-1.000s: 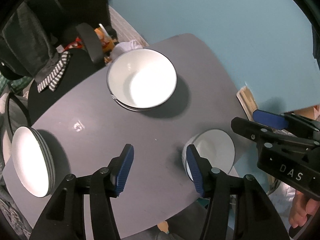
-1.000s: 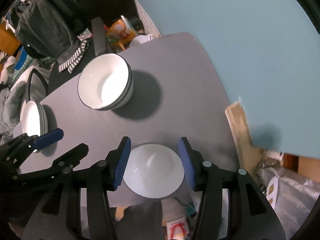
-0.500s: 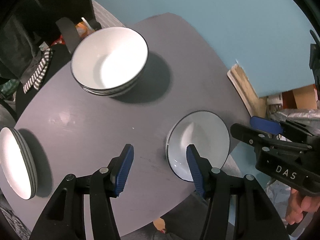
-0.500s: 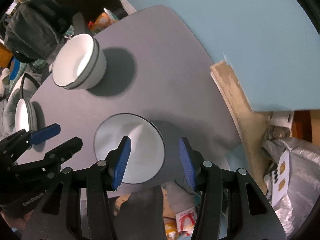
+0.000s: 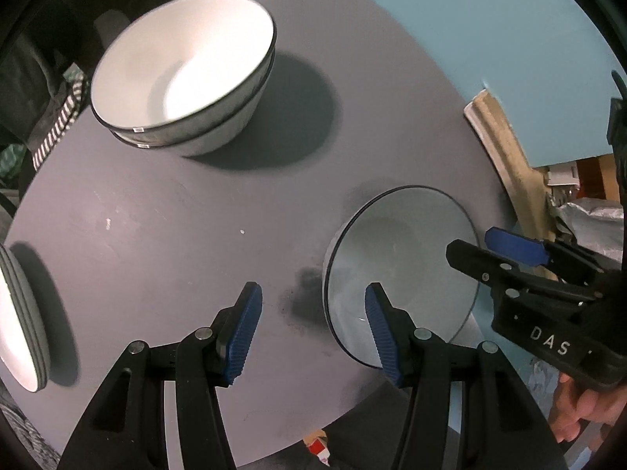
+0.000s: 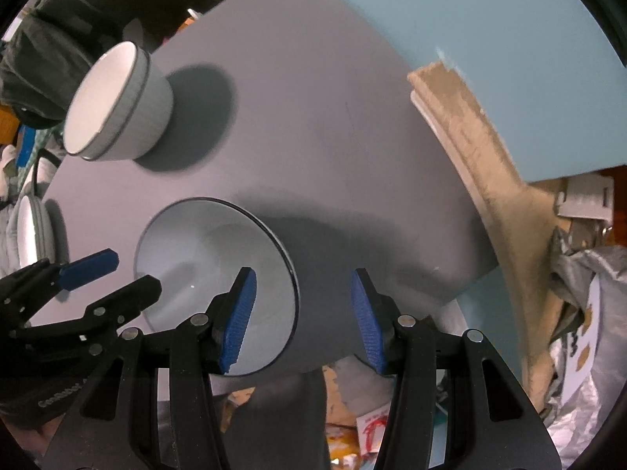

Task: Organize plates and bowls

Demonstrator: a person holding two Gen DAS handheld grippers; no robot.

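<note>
A small white bowl with a dark rim (image 5: 399, 258) (image 6: 203, 250) sits near the front edge of the grey round table (image 5: 156, 235) (image 6: 333, 137). My left gripper (image 5: 311, 333) is open and hangs over the bowl's left rim, its right pad above the bowl's inside. My right gripper (image 6: 301, 321) is open over the opposite rim, its left pad above the bowl; it also shows in the left wrist view (image 5: 470, 243). The left gripper (image 6: 135, 272) shows in the right wrist view. Two larger nested bowls (image 5: 184, 66) (image 6: 113, 102) stand at the back. Stacked plates (image 5: 19, 313) (image 6: 31, 231) lie at the left edge.
A blue wall (image 5: 431, 19) runs behind the table. A pale wooden strip (image 5: 505, 156) (image 6: 470, 137) leans at its right. A dark chair with striped cloth (image 5: 58, 117) stands at the left. Bags and clutter (image 6: 580, 313) lie on the floor. A person's hand (image 5: 580, 411) holds the right gripper.
Both grippers have come down towards the table and the small bowl now looks much larger. Each gripper has shifted so its fingers straddle one side of the bowl's rim.
</note>
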